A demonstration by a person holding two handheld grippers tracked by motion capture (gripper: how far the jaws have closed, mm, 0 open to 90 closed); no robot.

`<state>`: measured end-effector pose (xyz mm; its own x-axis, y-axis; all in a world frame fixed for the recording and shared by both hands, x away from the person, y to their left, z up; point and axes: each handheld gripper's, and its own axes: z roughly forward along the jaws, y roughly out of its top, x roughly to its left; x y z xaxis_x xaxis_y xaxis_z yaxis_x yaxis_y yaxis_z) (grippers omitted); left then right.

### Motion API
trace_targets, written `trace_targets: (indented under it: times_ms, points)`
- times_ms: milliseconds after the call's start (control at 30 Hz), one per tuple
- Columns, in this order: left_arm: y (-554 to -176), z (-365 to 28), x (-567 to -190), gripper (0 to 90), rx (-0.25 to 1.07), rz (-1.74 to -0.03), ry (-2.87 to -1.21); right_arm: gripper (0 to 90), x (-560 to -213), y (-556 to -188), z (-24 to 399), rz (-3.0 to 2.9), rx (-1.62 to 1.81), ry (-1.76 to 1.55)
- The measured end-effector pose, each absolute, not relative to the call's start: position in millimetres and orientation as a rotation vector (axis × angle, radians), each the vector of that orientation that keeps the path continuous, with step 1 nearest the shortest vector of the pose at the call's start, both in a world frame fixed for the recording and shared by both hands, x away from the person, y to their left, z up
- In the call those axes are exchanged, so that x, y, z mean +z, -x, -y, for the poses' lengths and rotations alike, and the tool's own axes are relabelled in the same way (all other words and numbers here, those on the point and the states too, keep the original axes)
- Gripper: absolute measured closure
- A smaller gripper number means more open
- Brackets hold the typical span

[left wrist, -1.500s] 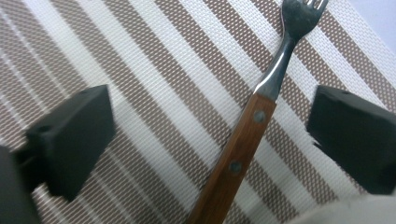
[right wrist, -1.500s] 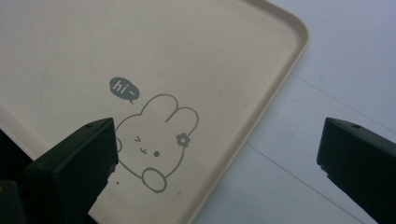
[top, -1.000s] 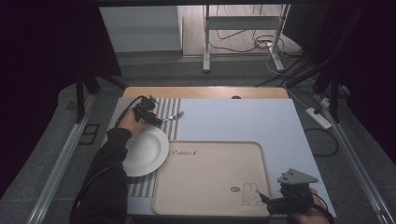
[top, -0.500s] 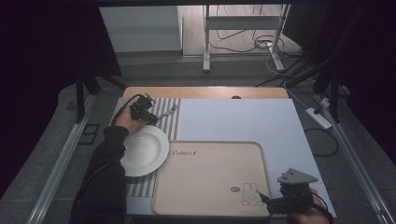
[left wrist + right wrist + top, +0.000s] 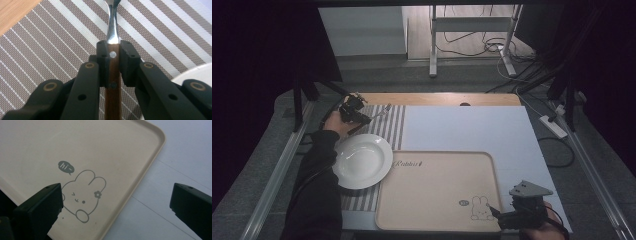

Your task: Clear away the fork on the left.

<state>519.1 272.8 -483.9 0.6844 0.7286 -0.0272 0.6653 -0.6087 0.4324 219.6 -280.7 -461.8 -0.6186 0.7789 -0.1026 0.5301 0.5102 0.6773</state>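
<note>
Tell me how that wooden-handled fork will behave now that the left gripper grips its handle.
The fork is probably stiff: its metal neck runs straight from the wooden handle. With the left gripper clamped near the handle's front end, it seems unlikely to droop. The polished neck looks slippery; the wood likely grips better.

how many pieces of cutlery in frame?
1. A wooden-handled fork, clamped between the left gripper fingers, over the striped placemat beyond the white plate. None on the tray; the sleeve may hide some.
</note>
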Motion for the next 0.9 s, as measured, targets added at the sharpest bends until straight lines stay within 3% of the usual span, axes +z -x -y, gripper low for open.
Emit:
trace_targets:
  times_ms: [433, 900]
  points:
    - [-491, -279, -466, 78.2, 0.167, -1.075, -2.441, 0.0, -462, -219, 280, -2.359, 0.850, -1.076]
    - [-459, -276, -471, 78.2, 0.130, -1.079, -2.425, 0.0, -462, -220, 280, -2.361, 0.846, -1.072]
